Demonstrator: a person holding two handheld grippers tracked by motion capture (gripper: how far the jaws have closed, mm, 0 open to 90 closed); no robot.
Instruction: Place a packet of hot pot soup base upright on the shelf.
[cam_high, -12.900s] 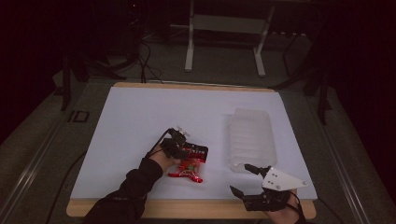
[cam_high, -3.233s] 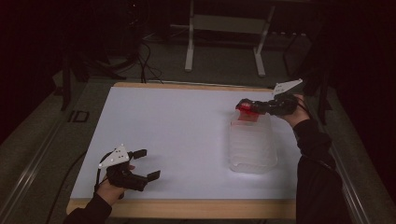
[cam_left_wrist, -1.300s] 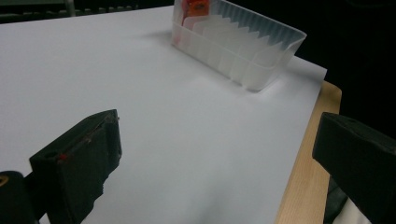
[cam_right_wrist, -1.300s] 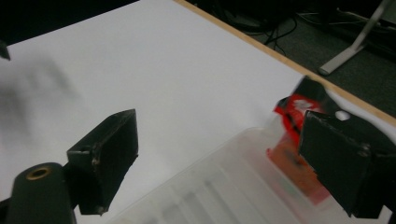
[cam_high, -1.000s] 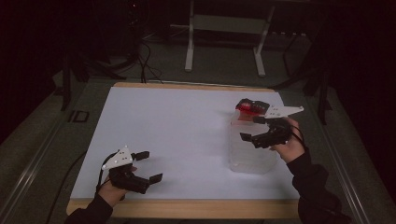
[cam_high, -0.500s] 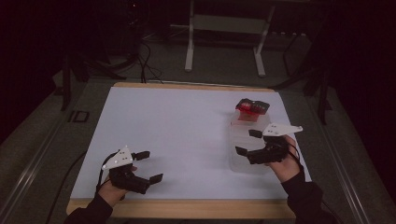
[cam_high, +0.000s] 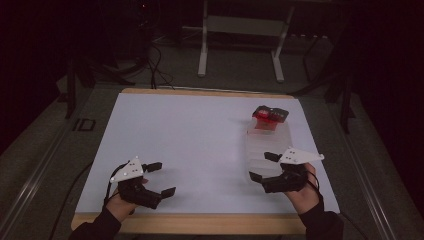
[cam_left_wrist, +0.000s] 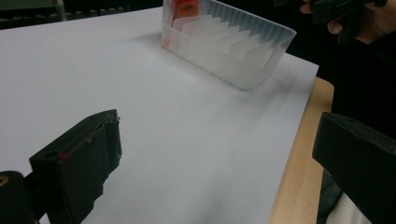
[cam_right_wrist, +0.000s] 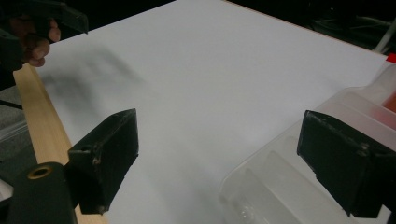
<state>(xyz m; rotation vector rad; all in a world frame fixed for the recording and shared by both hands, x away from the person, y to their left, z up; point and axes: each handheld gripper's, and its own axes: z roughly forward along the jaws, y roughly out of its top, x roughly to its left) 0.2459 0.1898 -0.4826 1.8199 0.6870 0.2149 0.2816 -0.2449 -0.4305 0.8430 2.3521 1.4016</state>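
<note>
A clear plastic organizer bin with slotted dividers stands on the right of the white table. A red snack packet stands upright in its far end slot; the packet also shows in the left gripper view. My right gripper hovers open over the bin's near end, empty. In its own view the bin lies under my right gripper. My left gripper rests open and empty near the front left edge; in its own view the left gripper frames bare table, with the bin beyond.
The white table sheet has a wooden front edge. Dark floor, cables and a metal stand's legs lie beyond the table's far side.
The right gripper carried the red packet to the bin's far end, let it go there, and has drawn back toward the near end. The left gripper moved to the front left and stays still.
</note>
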